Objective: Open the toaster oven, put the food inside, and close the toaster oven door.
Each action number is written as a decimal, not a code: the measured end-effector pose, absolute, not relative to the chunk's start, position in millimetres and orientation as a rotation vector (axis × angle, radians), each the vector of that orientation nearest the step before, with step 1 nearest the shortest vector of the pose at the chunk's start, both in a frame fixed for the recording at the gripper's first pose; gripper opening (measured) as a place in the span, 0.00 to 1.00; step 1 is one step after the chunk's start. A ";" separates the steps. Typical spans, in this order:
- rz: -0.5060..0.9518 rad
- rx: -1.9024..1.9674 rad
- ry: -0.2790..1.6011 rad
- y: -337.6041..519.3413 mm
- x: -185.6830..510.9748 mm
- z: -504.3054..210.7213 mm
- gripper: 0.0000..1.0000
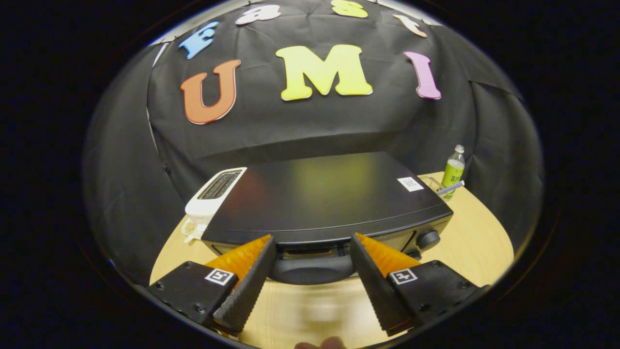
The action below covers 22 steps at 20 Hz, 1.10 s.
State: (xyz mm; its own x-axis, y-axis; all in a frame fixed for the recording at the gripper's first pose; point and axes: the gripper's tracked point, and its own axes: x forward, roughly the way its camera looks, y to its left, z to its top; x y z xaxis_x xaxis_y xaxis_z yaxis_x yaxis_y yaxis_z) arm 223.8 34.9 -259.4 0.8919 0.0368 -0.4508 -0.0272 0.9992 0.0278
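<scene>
A black toaster oven (pixel 324 194) stands on the wooden table (pixel 484 242), seen from above its flat top. Its door handle (pixel 312 269), dark and rounded, juts out at the front, and a round knob (pixel 428 239) sits at the front right. My gripper (pixel 312 242) is open, its two fingertips spread to either side of the handle and close to the oven's front edge. Nothing is between the fingers but the handle, which neither finger presses. The oven's inside is hidden, and the door looks shut.
A white slot toaster (pixel 215 194) stands against the oven's left side. A green drink bottle (pixel 453 172) stands behind the oven's right rear corner, with a small striped stick (pixel 450 188) near it. Bare wooden table lies below the fingers, where fingertips of a hand (pixel 319 344) show.
</scene>
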 end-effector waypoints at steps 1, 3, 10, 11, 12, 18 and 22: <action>0.033 -0.003 0.462 35.9 222.3 -259.9 1.00; 0.038 -0.057 0.433 36.3 220.5 -263.3 1.00; 0.045 -0.046 0.440 33.4 189.7 -274.0 1.00; 0.051 -0.035 0.456 32.4 181.9 -277.9 1.00; 0.056 -0.022 0.479 31.1 173.4 -284.4 1.00; 0.069 -0.040 0.569 25.6 128.9 -318.6 1.00; 0.074 -0.029 0.656 21.4 110.6 -348.2 1.00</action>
